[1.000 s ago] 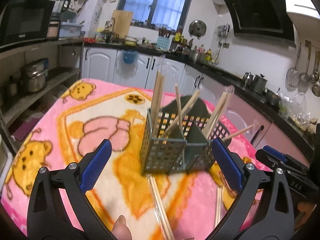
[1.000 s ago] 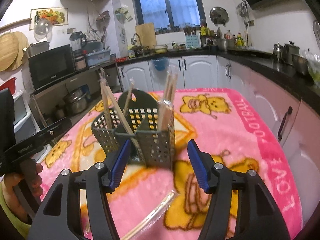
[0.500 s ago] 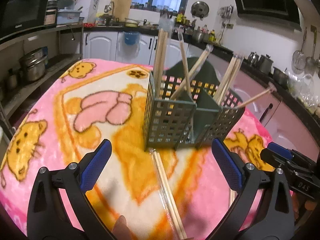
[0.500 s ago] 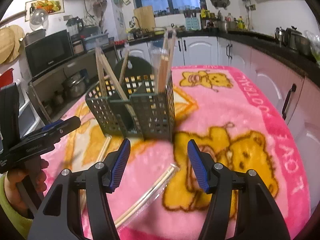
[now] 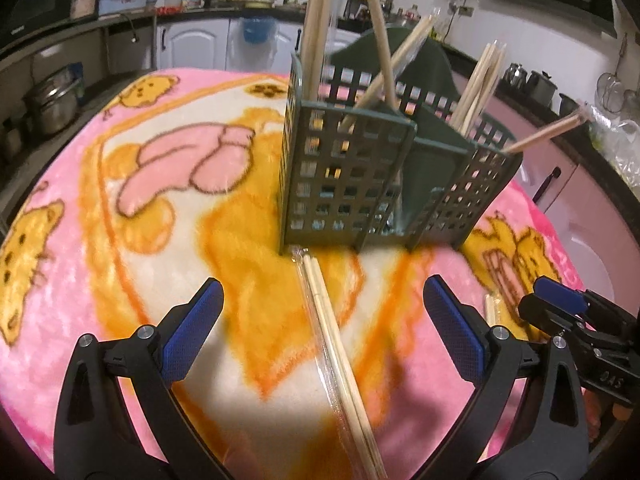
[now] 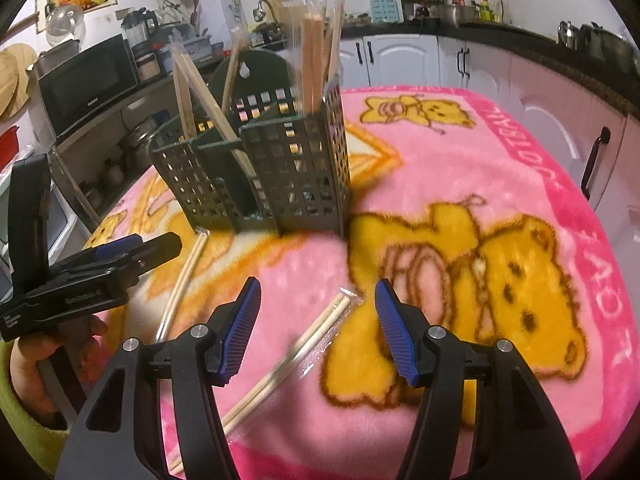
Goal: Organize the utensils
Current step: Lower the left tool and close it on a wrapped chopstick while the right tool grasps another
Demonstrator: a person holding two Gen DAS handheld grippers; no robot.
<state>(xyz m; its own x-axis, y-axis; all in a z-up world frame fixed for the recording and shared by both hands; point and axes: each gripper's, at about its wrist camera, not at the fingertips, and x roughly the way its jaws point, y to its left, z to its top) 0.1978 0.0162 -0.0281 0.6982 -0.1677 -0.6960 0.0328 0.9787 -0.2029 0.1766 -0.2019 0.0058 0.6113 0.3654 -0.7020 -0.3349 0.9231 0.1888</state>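
Note:
A dark green slotted utensil holder stands on a pink cartoon blanket, with several wrapped chopstick pairs upright in its compartments; it also shows in the right wrist view. A wrapped pair of chopsticks lies on the blanket between my left gripper's fingers, running back to the holder's foot. My left gripper is open and empty above it. Another wrapped pair lies under my right gripper, which is open and empty. The left gripper shows at the right wrist view's left.
The blanket covers a table in a kitchen. White cabinets and a dark counter with pots run behind and right. Open shelves with pots and a microwave stand left. The table's right edge is near.
Both grippers have moved down and closer to the blanket and holder. The chopstick pairs on the blanket now lie between each gripper's open fingers. Nothing was grasped.

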